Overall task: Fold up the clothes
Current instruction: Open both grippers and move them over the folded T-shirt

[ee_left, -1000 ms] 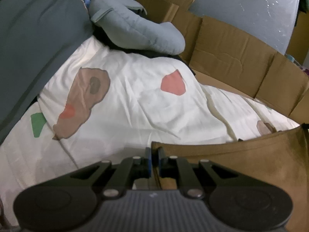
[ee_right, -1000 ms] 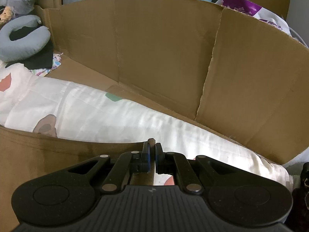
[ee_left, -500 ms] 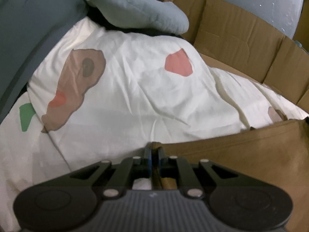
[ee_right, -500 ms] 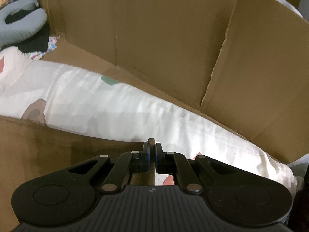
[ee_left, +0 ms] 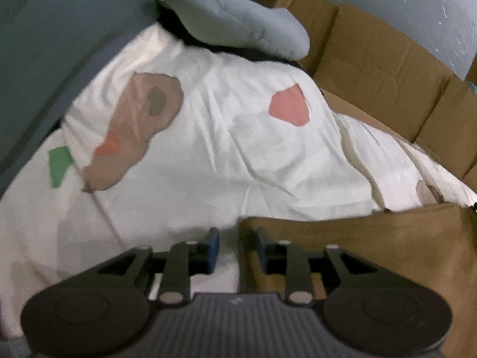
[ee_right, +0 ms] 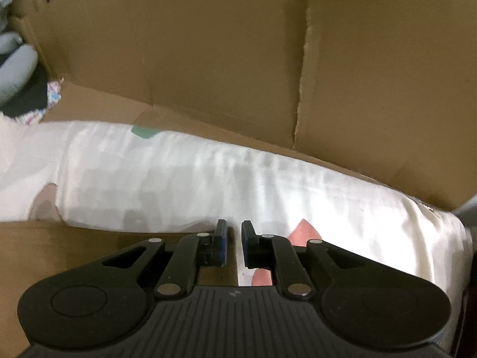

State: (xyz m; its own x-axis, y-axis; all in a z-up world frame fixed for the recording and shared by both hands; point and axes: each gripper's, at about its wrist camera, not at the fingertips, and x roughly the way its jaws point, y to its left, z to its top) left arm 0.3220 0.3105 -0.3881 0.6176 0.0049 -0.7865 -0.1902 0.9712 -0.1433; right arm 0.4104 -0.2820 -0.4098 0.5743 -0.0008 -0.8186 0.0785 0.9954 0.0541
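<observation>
A brown garment (ee_left: 372, 253) lies flat on a white sheet (ee_left: 223, 149) printed with coloured patches. My left gripper (ee_left: 237, 238) hovers over the garment's left corner with its jaws opening. The corner's edge lies in the gap beside the right finger, and the pads stand clear of it. In the right wrist view the same brown garment (ee_right: 59, 256) spreads to the lower left. My right gripper (ee_right: 234, 232) sits over its right edge, jaws opening by a narrow gap. White sheet (ee_right: 208, 185) shows through that gap.
Cardboard walls (ee_left: 372, 68) (ee_right: 208, 44) stand along the sheet's far side. A grey-blue neck pillow (ee_left: 238, 18) (ee_right: 15, 71) rests on dark cloth at the far left corner. A dark grey-green fabric (ee_left: 44, 44) borders the sheet on the left.
Both grippers were shut on the brown garment's corners; now their jaws have parted and let the cloth go. Both views have tipped slightly downward.
</observation>
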